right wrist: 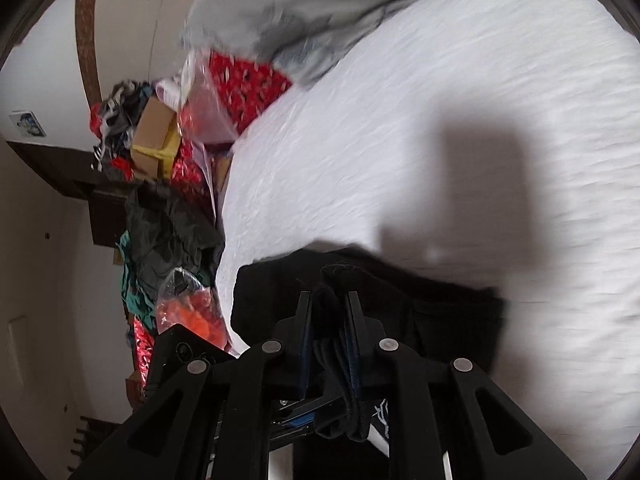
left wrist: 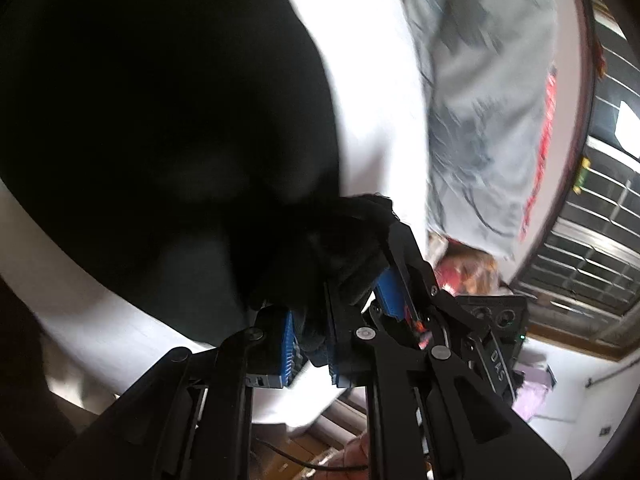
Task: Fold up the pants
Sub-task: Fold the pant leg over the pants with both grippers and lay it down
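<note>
Both tools grip the black pants (right wrist: 440,312): the left gripper (left wrist: 312,344) and the right gripper (right wrist: 330,320) each pinch a bunched edge above the white bed (right wrist: 460,140). The fold seems best served by level, evenly spaced hands, laying edge onto edge.

The letters "DAS" stand in white on a black plate (left wrist: 497,364) just right of the left gripper's (left wrist: 310,344) fingers; nothing else is legible.
</note>
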A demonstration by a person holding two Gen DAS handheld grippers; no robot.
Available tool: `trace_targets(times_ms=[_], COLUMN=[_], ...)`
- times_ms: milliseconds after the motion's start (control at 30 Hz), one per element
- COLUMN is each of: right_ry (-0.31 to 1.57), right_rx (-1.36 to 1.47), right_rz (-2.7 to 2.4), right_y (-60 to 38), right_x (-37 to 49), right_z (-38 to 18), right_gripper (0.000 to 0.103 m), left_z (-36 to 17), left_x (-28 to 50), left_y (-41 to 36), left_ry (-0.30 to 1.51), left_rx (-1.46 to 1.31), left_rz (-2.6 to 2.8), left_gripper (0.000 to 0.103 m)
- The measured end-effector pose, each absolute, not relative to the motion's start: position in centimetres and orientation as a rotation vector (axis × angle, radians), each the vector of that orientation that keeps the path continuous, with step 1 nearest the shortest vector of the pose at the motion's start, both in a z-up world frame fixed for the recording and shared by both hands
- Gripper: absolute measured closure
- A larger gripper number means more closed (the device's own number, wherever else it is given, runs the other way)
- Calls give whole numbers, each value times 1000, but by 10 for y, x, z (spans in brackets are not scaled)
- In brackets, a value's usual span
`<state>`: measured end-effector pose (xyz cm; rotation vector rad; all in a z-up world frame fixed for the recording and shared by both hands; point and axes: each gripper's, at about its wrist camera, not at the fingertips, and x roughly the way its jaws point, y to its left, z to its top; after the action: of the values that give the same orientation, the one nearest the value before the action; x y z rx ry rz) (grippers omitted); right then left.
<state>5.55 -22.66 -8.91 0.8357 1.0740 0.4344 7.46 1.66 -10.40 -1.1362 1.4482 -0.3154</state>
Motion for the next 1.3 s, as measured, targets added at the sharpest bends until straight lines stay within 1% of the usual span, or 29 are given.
trace_targets(times_ms=[33, 133, 200, 233, 267, 300, 333, 367, 400, 433, 467, 533, 667, 700, 767, 867, 900, 933, 967, 1000, 1033, 1100, 1167, 1233, 1300], right_ry=[1084, 1145, 1160, 1156, 1142, 1130, 1107, 1077, 1038, 1007, 986, 954, 1006, 1030, 1066, 983, 962, 954, 954, 950, 953, 911, 911, 962, 1025], right_rx=[833, 817, 809, 804, 794, 787, 789, 802, 821, 848, 892, 1063, 1303, 1369, 1417, 1470, 1467, 1473, 1474, 1459, 1432, 1305, 1139, 1142, 1178], right_rz=[436, 427, 401, 404, 411, 412, 423, 446, 465, 469, 470, 512, 498, 481, 435, 362, 340, 308, 283, 257, 263, 286, 273, 238, 195], right_y=[-218, -192, -183, -183, -184, -187, -191, -197, -207, -217, -225, -238, -231, -228, -227, -232, -233, -234, -235, -235, -233, -228, -228, -233, -239], right_x=[58, 69, 70, 68, 65, 61, 55, 47, 36, 24, 11, -20, -54, -56, -56, -52, -50, -47, -45, -42, -40, -39, -38, -42, -46], right_z=[-93, -115, -119, -115, -105, -97, -86, -75, -63, -56, -52, -64, -120, -139, -158, -168, -168, -170, -171, -172, -168, -145, -129, -143, -169], right_gripper=[84, 84, 84, 80, 72, 68, 60, 53, 50, 43, 34, 28, 28, 28, 28, 28, 28, 30, 42, 57, 96, 94, 95, 95, 94], left_z=[-111, -130, -126, -119, -112, -107, -99, -91, -85, -78, -75, -74, -84, -83, -79, -76, -76, -78, -77, -75, -66, -53, -62, -78, -81], left_x=[78, 81, 80, 79, 79, 80, 78, 76, 76, 74, 73, 71, 70, 72, 70, 76, 80, 85, 86, 89, 90, 89, 90, 92, 91], left_y=[27, 47, 56, 61, 64, 66, 75, 78, 78, 77, 75, 67, 41, 33, 24, 6, -2, -8, -14, -18, -16, -21, -29, -24, -20], left_ry=[1462, 1511, 1505, 1498, 1486, 1472, 1449, 1427, 1408, 1382, 1366, 1362, 1411, 1407, 1384, 1349, 1346, 1352, 1368, 1391, 1382, 1304, 1295, 1322, 1313], left_rx=[-1138, -1179, -1162, -1121, -1081, -1058, -1020, -977, -941, -884, -844, -795, -727, -696, -641, -571, -535, -509, -490, -487, -487, -365, -216, -223, -256], left_rz=[-289, -276, -274, -274, -277, -279, -280, -272, -265, -261, -260, -288, -345, -344, -349, -361, -353, -349, -359, -386, -412, -374, -296, -263, -273], left_gripper=[92, 92, 92, 91, 88, 77, 71, 57, 44, 40, 39, 39, 39, 39, 39, 39, 42, 49, 78, 89, 89, 88, 87, 87, 86])
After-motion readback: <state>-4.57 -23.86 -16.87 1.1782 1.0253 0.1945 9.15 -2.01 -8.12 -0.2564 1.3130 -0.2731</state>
